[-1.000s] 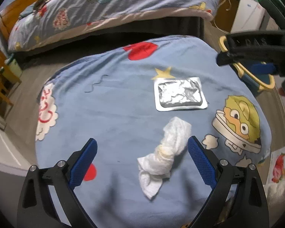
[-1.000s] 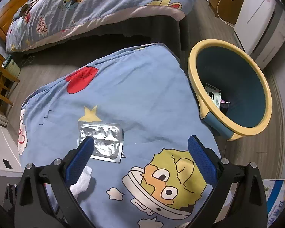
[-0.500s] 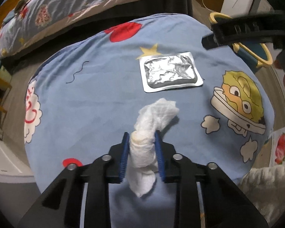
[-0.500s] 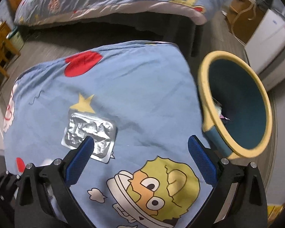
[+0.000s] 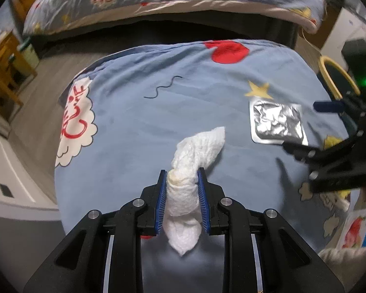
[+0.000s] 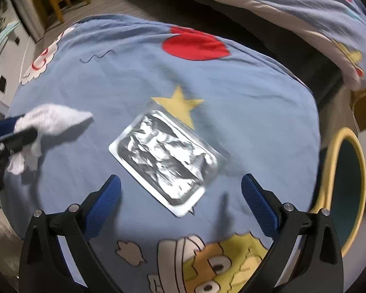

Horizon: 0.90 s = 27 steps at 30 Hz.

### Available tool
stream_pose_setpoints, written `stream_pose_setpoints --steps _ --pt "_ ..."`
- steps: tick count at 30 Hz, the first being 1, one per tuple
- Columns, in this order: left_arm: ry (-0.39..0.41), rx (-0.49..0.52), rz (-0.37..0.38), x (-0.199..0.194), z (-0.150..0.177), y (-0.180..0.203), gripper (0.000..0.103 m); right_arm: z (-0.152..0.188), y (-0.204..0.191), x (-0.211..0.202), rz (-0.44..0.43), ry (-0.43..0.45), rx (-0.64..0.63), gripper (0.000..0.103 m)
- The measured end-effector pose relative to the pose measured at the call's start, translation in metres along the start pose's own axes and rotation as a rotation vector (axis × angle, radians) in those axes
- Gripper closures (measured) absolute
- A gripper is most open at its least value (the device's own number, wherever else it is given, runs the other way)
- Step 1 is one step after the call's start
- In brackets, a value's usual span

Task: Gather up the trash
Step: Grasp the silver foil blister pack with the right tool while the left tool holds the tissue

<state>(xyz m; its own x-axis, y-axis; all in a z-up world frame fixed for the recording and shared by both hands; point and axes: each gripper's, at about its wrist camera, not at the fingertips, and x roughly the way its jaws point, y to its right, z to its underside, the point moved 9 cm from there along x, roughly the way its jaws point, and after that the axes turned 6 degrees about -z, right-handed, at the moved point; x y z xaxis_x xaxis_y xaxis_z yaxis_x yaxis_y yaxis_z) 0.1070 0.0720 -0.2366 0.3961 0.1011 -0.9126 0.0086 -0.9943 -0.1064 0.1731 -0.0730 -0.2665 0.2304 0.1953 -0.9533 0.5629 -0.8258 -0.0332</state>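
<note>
My left gripper (image 5: 181, 174) is shut on a twisted white tissue (image 5: 195, 151) and holds it just above the blue cartoon blanket (image 5: 139, 122). The tissue also shows at the left of the right wrist view (image 6: 53, 119). A flat silver foil pack (image 6: 166, 158) lies on the blanket below a yellow star; it shows in the left wrist view (image 5: 277, 124) too. My right gripper (image 6: 180, 193) is open, with its fingers on either side of the foil pack's near corner, just above it. In the left wrist view it (image 5: 329, 131) sits at the right.
A yellow-rimmed blue bin (image 6: 346, 185) stands on the floor to the right of the blanket; its rim shows in the left wrist view (image 5: 334, 78). A bed (image 5: 158, 2) with matching bedding lies behind. Wooden furniture (image 5: 2, 70) stands at the left.
My left gripper closed on the tissue and lifted it slightly. My right gripper moved left and down from near the bin until it came over the foil pack.
</note>
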Motion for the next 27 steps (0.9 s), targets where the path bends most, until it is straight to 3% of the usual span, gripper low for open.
stream_pose_setpoints --steps 12,15,17,27 --pt "-0.010 -0.023 0.016 0.006 -0.005 -0.002 0.077 -0.017 -0.012 0.020 -0.031 0.007 -0.044 0.006" --pt "-0.010 -0.017 0.012 0.008 -0.006 -0.001 0.077 -0.015 0.001 0.022 -0.020 -0.015 -0.015 0.015" --pt "-0.009 -0.014 0.012 0.007 -0.007 0.000 0.077 -0.014 0.007 0.018 -0.026 -0.015 0.031 0.027" --pt "-0.001 -0.007 0.012 0.005 -0.008 0.000 0.077 -0.015 0.033 -0.005 -0.061 0.046 0.208 0.034"
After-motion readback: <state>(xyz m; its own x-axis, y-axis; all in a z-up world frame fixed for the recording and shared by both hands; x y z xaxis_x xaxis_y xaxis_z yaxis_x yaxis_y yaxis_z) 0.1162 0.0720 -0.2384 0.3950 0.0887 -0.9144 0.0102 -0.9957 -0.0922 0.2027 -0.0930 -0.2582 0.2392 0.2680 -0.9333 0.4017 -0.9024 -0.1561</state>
